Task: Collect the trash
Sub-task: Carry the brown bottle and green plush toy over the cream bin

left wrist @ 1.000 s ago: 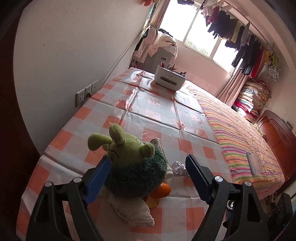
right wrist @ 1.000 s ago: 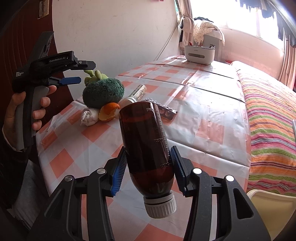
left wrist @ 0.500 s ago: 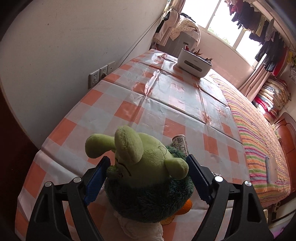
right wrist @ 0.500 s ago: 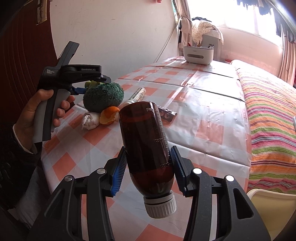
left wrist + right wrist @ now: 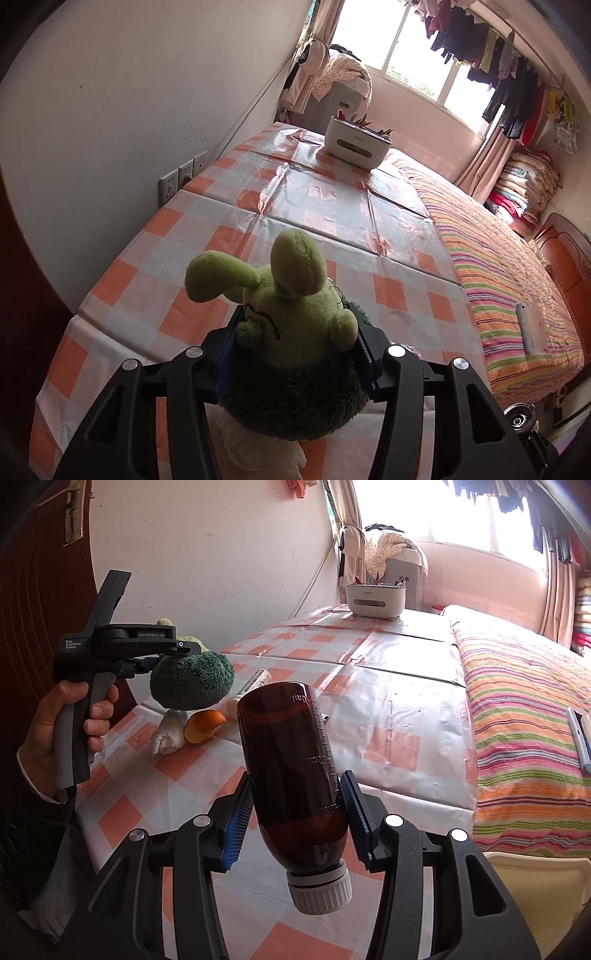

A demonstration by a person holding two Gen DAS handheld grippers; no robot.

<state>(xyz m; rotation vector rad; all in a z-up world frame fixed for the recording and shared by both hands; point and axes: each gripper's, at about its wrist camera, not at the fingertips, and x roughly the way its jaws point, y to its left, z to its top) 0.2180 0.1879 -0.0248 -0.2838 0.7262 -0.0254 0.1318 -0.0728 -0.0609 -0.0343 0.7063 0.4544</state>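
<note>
A green plush toy (image 5: 295, 317) with a dark furry body sits between the blue pads of my left gripper (image 5: 295, 347). The jaws are closing and the pads press into its sides. In the right wrist view the plush toy (image 5: 192, 681) hangs from the left gripper (image 5: 151, 664), just above a crumpled white tissue (image 5: 168, 734) and an orange peel (image 5: 205, 725). My right gripper (image 5: 295, 812) is shut on a brown plastic bottle (image 5: 291, 760), white cap toward the camera. A small clear tube bottle (image 5: 255, 681) lies behind the peel.
The orange-and-white checked tablecloth (image 5: 332, 206) runs back to a white organiser box (image 5: 356, 144). Wall sockets (image 5: 181, 177) are at the left edge. A striped bed (image 5: 517, 288) borders the right side. A pale bin rim (image 5: 535, 886) shows at lower right.
The left gripper moved forward around the plush toy and its jaws narrowed onto it; the toy now sits raised off the tissue and peel. The right gripper kept still with the bottle.
</note>
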